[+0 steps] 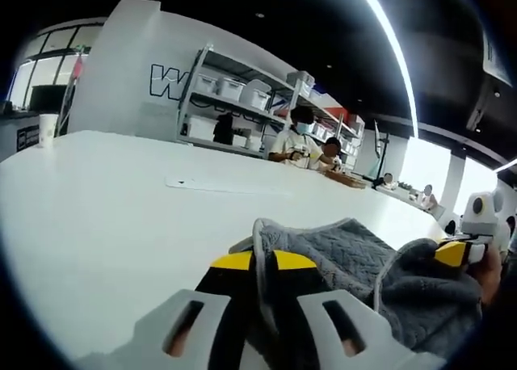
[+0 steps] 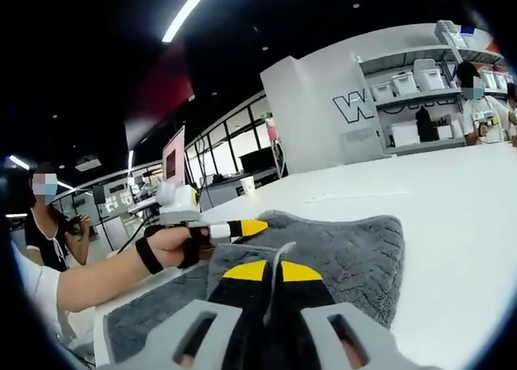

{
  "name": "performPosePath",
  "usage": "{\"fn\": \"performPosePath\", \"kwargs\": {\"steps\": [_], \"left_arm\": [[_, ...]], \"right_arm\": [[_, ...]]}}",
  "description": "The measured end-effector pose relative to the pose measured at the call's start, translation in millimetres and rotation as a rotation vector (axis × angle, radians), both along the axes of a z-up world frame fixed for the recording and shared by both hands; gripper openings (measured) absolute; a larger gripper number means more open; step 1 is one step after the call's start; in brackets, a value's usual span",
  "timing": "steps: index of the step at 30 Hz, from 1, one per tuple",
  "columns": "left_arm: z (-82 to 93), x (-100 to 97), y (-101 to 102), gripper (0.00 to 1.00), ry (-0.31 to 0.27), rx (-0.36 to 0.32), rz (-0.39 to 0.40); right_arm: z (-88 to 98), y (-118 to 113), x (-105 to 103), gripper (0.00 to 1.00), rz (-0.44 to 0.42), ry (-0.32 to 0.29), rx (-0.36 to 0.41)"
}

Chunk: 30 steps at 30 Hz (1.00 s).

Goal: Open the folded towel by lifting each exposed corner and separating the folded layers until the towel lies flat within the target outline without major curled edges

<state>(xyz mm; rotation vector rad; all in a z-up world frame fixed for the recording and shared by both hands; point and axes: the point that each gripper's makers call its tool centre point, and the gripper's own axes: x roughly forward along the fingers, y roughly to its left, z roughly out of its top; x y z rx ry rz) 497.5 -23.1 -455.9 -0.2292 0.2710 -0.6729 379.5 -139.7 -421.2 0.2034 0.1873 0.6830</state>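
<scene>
The near part of the towel (image 1: 355, 265) is cut off behind the jaws in both views, and no outline can be made out on the tabletop (image 1: 105, 216) from here. In the left gripper view the left gripper (image 1: 264, 265) has its yellow-tipped jaws closed together on a thin edge of the towel, which rises between them like a seam. The right gripper (image 1: 456, 253) comes in from the right of that view, its yellow tip pressed into a bunched-up fold; a hand behind it is mostly cropped.

In the right gripper view the right gripper (image 2: 272, 271) is likewise clamped on a raised edge of the towel (image 2: 355, 257). The left gripper (image 2: 242, 228) reaches in from the left, held by a hand (image 2: 166, 249) in a black strap, tip on the towel's far edge.

The towel is grey, with a ribbed herringbone weave, lying on the white tabletop (image 2: 452, 216) between the two grippers. It seems partly opened, though how many layers remain I can't tell. Its long axis appears to run from one gripper to the other, with a rounded corner toward the open tabletop.

Beyond, people (image 1: 295, 144) sit before shelves (image 1: 234, 95) of bins, and a cup (image 1: 48, 129) stands at the far left.
</scene>
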Motion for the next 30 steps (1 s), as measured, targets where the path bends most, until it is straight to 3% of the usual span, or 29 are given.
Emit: {"fn": "performPosePath", "kwargs": {"steps": [1, 5, 15, 22, 26, 30], "left_arm": [[1.7, -0.1, 0, 0.05, 0.005, -0.024, 0.013], [0.6, -2.7, -1, 0.05, 0.003, -0.012, 0.006], [0.9, -6.0, 0, 0.03, 0.041, -0.074, 0.015], [3.8, -10.5, -4, 0.03, 0.060, -0.079, 0.034], [7.9, -0.8, -1, 0.03, 0.089, -0.118, 0.028], [8.5, -1.7, -3, 0.03, 0.092, -0.105, 0.015]], "right_arm": [[0.3, 0, 0, 0.00, 0.000, 0.000, 0.000], [3.7, 3, -2, 0.00, 0.014, -0.010, 0.012], [10.9, 4, -6, 0.00, 0.022, -0.032, 0.034], [18.7, 11, -14, 0.00, 0.048, -0.057, 0.038], [23.7, 16, -19, 0.00, 0.065, -0.075, 0.041], [24.9, 19, -22, 0.00, 0.073, -0.081, 0.043]]}}
